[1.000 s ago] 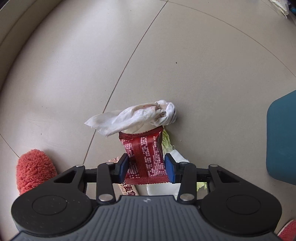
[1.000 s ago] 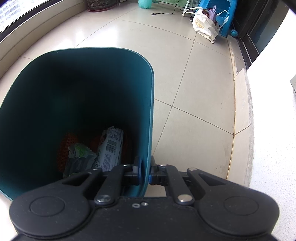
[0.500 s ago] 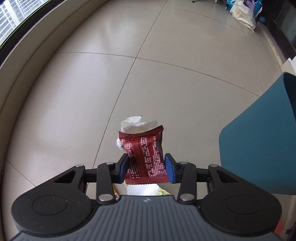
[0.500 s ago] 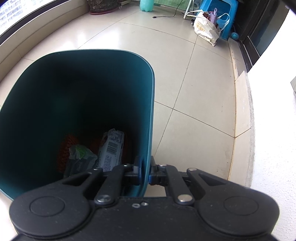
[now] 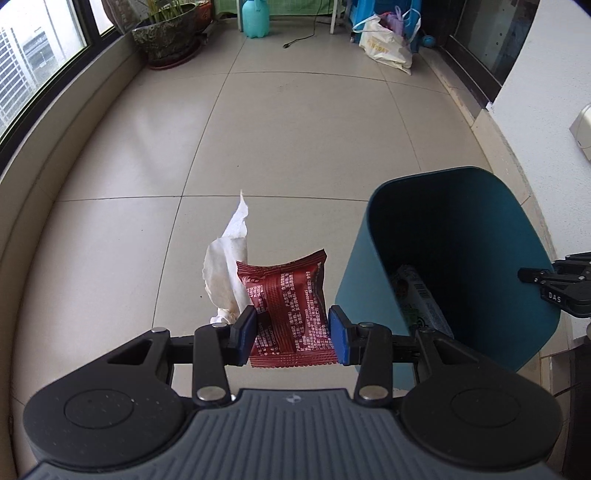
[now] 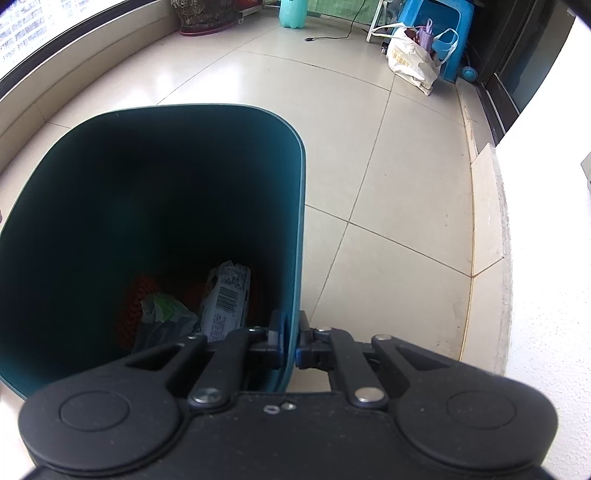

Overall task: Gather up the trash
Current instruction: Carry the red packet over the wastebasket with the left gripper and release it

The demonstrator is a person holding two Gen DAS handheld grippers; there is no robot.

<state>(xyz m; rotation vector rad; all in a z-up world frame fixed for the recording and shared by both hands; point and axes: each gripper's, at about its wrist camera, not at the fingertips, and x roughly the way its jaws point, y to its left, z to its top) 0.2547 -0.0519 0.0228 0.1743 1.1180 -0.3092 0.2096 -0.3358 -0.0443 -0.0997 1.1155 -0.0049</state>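
Note:
My left gripper [image 5: 291, 336] is shut on a red snack wrapper [image 5: 288, 306] and holds it in the air. A white crumpled tissue [image 5: 225, 266] hangs up with it behind the wrapper. The teal trash bin [image 5: 461, 266] is just to the right of the wrapper, tilted with its mouth toward me. My right gripper [image 6: 290, 341] is shut on the bin's near right rim [image 6: 291, 295]. Inside the bin lie a white barcoded wrapper [image 6: 227, 299], a green-white wrapper [image 6: 162, 310] and something orange. The right gripper also shows at the right edge of the left wrist view [image 5: 561, 288].
Beige tiled floor [image 5: 295, 147] all around. A plant pot [image 5: 166, 37], a teal jug [image 5: 255, 18], a white shopping bag [image 5: 386, 48] and a blue stool [image 6: 443, 22] stand far back. A window ledge runs on the left, a white wall [image 6: 546, 258] on the right.
My left gripper has lifted the red wrapper and tissue off the floor and swung toward the bin, now close on the right. The right gripper still holds the bin's rim.

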